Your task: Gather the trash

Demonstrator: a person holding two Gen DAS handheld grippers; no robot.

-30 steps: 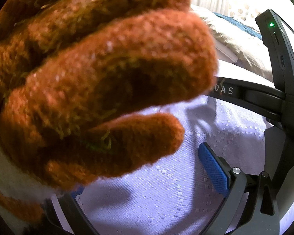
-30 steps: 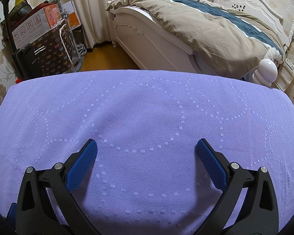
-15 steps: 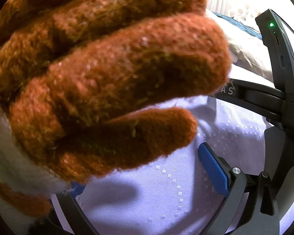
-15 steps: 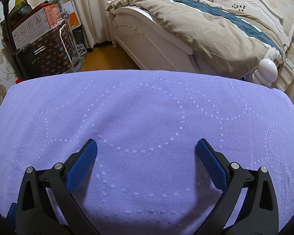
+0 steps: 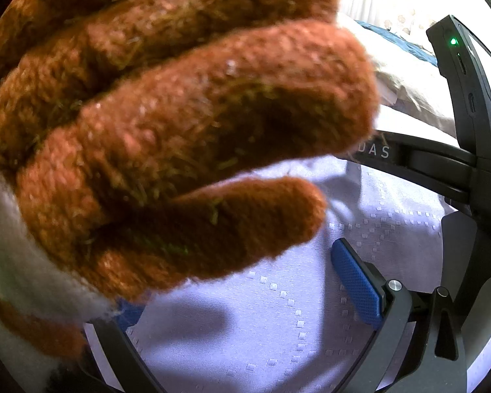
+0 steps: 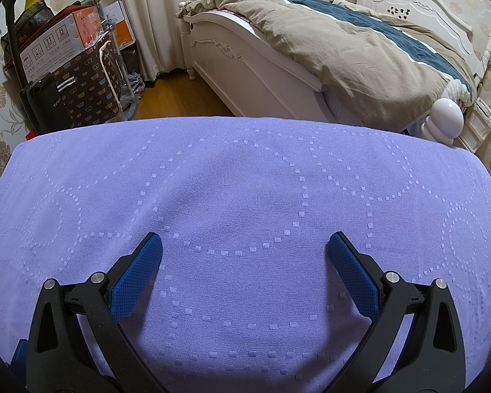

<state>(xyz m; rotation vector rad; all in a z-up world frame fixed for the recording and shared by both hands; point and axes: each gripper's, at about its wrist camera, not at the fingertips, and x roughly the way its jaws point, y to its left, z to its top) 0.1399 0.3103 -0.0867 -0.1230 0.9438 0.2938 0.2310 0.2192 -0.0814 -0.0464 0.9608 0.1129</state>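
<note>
Two grippers | right gripper point(image 6: 244, 267) spread over purple cloth point(image 6: 245, 177) (bare) | gloved hand point(image 5: 167, 137) blocks left view

Table under a lilac cloth point(image 6: 245, 180) with dotted circle pattern — bare across the right wrist view

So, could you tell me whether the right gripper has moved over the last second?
No. The right gripper sits at the same spot over the purple cloth; its stitched pattern and the bed line up unchanged.

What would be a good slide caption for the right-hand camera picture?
Open right gripper with blue pads poised over a bare purple tablecloth, a white bed beyond.
</note>
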